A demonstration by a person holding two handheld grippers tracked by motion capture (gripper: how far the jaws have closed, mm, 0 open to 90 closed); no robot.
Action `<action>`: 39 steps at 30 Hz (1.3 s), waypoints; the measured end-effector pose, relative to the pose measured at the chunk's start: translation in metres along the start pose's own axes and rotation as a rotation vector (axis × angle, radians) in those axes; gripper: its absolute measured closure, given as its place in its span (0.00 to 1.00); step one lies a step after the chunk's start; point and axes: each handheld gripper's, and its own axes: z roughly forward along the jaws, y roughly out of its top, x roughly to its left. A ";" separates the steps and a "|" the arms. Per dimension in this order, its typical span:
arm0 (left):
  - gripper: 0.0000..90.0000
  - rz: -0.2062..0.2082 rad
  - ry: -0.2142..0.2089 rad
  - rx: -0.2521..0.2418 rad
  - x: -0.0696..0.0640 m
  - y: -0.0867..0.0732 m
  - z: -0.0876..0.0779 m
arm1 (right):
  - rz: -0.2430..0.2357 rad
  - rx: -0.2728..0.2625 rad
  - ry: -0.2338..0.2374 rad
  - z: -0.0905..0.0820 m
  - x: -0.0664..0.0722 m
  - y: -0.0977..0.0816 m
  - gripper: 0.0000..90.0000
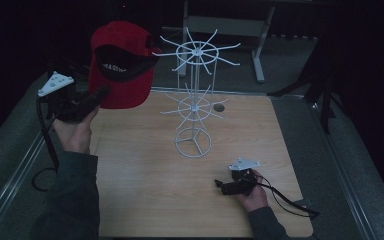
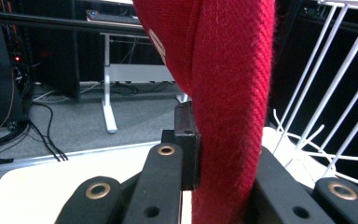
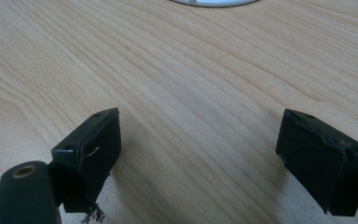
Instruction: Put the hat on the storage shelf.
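A red cap (image 1: pixel 122 65) with a dark inside hangs in the air at the left, held by its brim. My left gripper (image 1: pixel 100 95) is shut on that brim, raised above the table's left edge. In the left gripper view the red fabric (image 2: pixel 228 93) is pinched between the black jaws. A white wire hat stand (image 1: pixel 196 100) with two tiers of spokes stands at the table's middle, just right of the cap. My right gripper (image 1: pixel 222 186) rests low on the wooden table (image 1: pixel 145 195) at the front right, open, with bare wood between its pads (image 3: pixel 93 154).
The stand's round base (image 1: pixel 193 143) sits on the table, its rim (image 3: pixel 209 2) showing at the top of the right gripper view. A small dark round hole (image 1: pixel 219 107) lies behind the stand. A grey desk frame (image 1: pixel 225 30) stands beyond the table. Cables trail from both grippers.
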 end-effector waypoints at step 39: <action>0.95 -0.014 -0.020 -0.094 -0.002 0.046 0.011 | -0.003 0.001 0.003 0.000 0.000 0.000 0.15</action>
